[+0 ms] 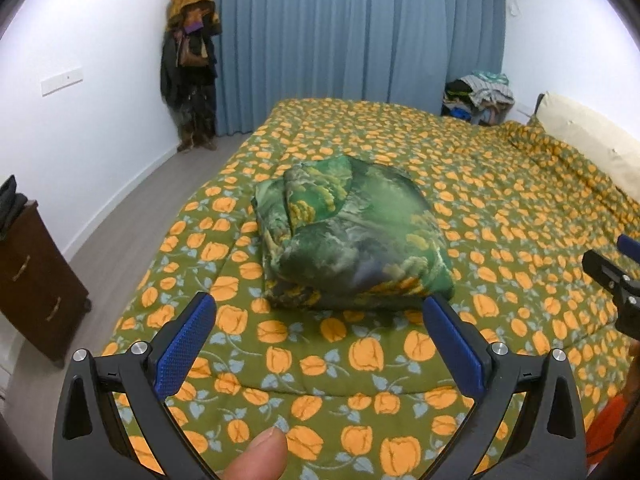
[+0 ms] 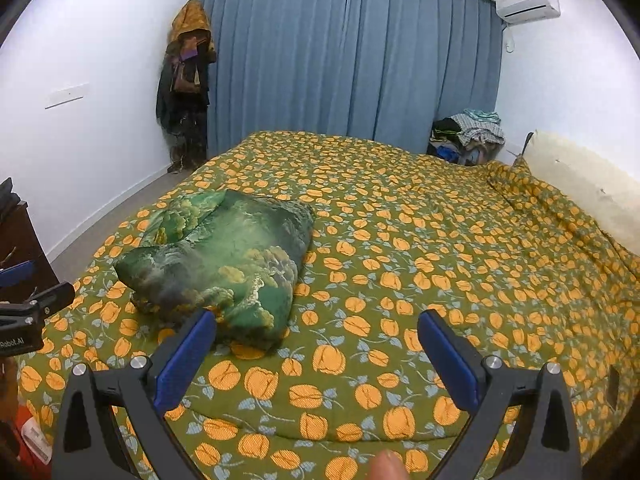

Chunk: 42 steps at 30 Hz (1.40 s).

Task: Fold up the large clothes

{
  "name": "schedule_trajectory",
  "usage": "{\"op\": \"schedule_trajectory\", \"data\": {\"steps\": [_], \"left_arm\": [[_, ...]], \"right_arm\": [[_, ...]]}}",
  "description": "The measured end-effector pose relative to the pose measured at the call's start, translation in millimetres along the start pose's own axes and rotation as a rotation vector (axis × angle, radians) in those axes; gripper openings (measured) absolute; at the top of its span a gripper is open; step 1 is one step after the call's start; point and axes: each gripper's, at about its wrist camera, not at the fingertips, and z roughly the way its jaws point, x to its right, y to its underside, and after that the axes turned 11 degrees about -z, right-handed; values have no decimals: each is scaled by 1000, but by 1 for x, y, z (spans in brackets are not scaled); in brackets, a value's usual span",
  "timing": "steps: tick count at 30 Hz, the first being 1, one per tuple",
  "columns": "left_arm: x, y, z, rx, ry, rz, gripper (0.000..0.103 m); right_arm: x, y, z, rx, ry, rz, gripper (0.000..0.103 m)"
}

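The left gripper (image 1: pixel 320 312) is held wide apart above the bedspread (image 1: pixel 460 168), nothing between its blue pads (image 1: pixel 184 344), and a fingertip (image 1: pixel 260 456) is seen at the bottom edge between the black arms. Just beyond the fingertips the folded garment (image 1: pixel 352 236) is found, a thick green bundle printed with yellowish patterns, lying on the near part of the bed and untouched by either tool. In the right wrist view the right gripper (image 2: pixel 316 328) is likewise spread wide and empty, its left pad (image 2: pixel 184 360) overlapping the near corner of the folded garment (image 2: pixel 224 256) in the picture; whether contact is made cannot be told. Each tool is glimpsed at the edge of the other's view: the right gripper (image 1: pixel 616 276) at the right margin, the left gripper (image 2: pixel 32 304) at the left margin.

The bed is covered by a green bedspread with orange flowers, and a pale pillow (image 2: pixel 580 184) is laid along its right side. A dark wooden cabinet (image 1: pixel 36 280) is placed at the left on the grey floor (image 1: pixel 132 216). Blue curtains (image 2: pixel 348 60) are drawn across the far wall, hung coats (image 2: pixel 186 80) are gathered in the corner beside them, a heap of clothes (image 2: pixel 468 136) is piled behind the bed, and an air conditioner (image 2: pixel 528 2) is mounted high on the right.
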Motion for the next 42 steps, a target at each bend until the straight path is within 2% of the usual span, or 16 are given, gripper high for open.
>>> {"op": "schedule_trajectory", "data": {"steps": [5, 8, 11, 13, 18, 24, 31, 37, 42], "left_arm": [[6, 2, -8, 29, -22, 6, 103], [9, 3, -20, 95, -77, 8, 103], [14, 2, -31, 163, -167, -3, 103], [17, 3, -40, 189, -151, -4, 103], [16, 4, -51, 142, -118, -74, 103], [16, 10, -57, 74, -92, -91, 103], [20, 19, -65, 46, -147, -68, 103], [23, 21, -67, 23, -156, -58, 103], [24, 22, -68, 13, -157, -58, 103]], "right_arm": [[5, 2, -13, 33, -5, 39, 102], [5, 5, -20, 70, 17, 58, 102], [4, 6, -15, 31, -15, 38, 102], [5, 9, -17, 44, -16, 56, 102], [3, 15, -20, 8, -27, 48, 102], [-8, 20, -30, -4, -23, 12, 102], [-19, 22, -42, -42, -54, 7, 102], [-27, 22, -51, -56, -73, -26, 102], [-31, 23, -52, -76, -49, -41, 102]]}}
